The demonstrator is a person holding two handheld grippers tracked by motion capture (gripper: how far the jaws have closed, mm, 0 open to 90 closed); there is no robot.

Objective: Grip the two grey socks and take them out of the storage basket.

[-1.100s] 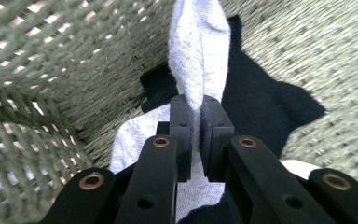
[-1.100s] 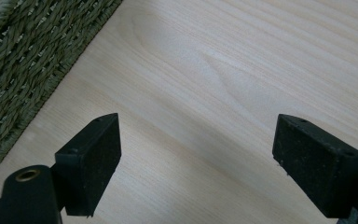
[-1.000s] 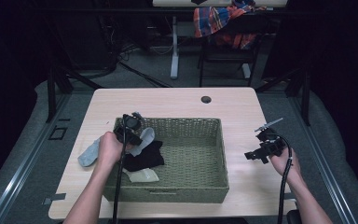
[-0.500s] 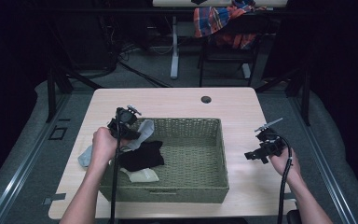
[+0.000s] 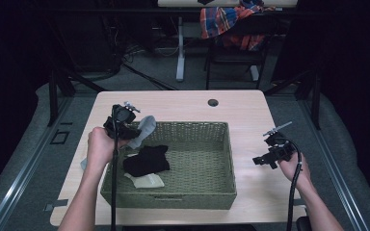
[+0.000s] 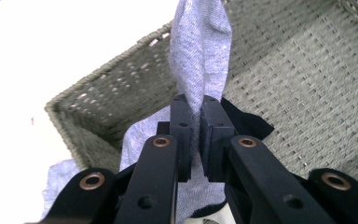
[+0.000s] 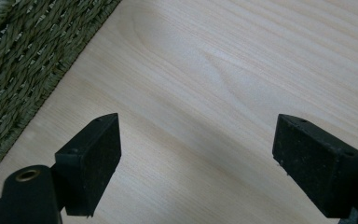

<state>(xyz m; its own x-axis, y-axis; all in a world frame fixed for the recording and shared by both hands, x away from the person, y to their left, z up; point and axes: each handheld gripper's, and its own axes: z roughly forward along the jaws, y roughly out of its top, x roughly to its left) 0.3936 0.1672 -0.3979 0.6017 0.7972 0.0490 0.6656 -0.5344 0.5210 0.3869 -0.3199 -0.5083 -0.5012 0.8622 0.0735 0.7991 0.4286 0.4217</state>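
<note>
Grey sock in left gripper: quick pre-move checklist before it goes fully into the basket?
1. Left gripper shut on grey sock: ok.
2. Sock inside basket: not ok, it drapes over the left rim.
3. Landing spot on the basket floor beside black sock: ok.
4. Right gripper out of the way, open over the table: ok.
5. Grip depth on the fabric: cannot tell.

Grey sock's (image 6: 199, 51) top cut off by edge; lower part behind jaws.
</note>
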